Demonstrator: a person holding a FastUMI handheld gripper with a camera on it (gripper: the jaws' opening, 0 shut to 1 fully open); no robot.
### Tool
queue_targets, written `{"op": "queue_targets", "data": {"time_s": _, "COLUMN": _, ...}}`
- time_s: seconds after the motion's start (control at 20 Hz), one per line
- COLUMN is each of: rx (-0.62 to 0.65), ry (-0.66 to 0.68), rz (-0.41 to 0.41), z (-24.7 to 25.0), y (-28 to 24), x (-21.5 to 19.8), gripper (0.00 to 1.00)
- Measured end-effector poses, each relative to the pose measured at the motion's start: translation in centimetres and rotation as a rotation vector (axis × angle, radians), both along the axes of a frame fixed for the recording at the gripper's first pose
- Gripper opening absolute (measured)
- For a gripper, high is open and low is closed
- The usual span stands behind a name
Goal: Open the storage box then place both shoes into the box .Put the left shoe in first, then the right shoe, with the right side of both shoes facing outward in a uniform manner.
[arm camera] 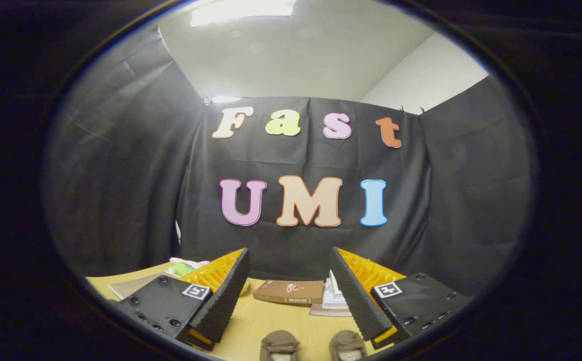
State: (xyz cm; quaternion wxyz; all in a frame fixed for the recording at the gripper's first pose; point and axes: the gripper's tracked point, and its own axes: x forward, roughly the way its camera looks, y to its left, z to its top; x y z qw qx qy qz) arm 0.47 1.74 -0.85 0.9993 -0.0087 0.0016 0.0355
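I see a pale wooden table in a black-draped booth, my gripper spread wide, empty, above two brown shoes (toes only), a book beyond.

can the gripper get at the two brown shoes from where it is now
Probably yes. The gripper has its fingers spread wide, holding nothing, and the brown shoes sit side by side on the wooden table just below the gap. Nothing lies between; the brown book is beyond them.
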Motion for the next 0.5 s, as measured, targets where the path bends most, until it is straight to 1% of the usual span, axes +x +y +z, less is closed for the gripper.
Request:
{"op": "queue_targets", "data": {"time_s": 0.3, "rx": 0.004, "ry": 0.007, "rz": 0.021, "z": -0.4, "y": 0.4, "x": 0.3, "gripper": 1.00}}
{"op": "queue_targets", "data": {"time_s": 0.4, "rx": 0.011, "ry": 0.014, "rz": 0.043, "z": -0.8, "y": 0.9, "x": 0.4, "gripper": 1.00}}
{"op": "queue_targets", "data": {"time_s": 0.5, "rx": 0.042, "ry": 0.032, "rz": 0.085, "z": -1.4, "y": 1.9, "x": 0.4, "gripper": 1.00}}
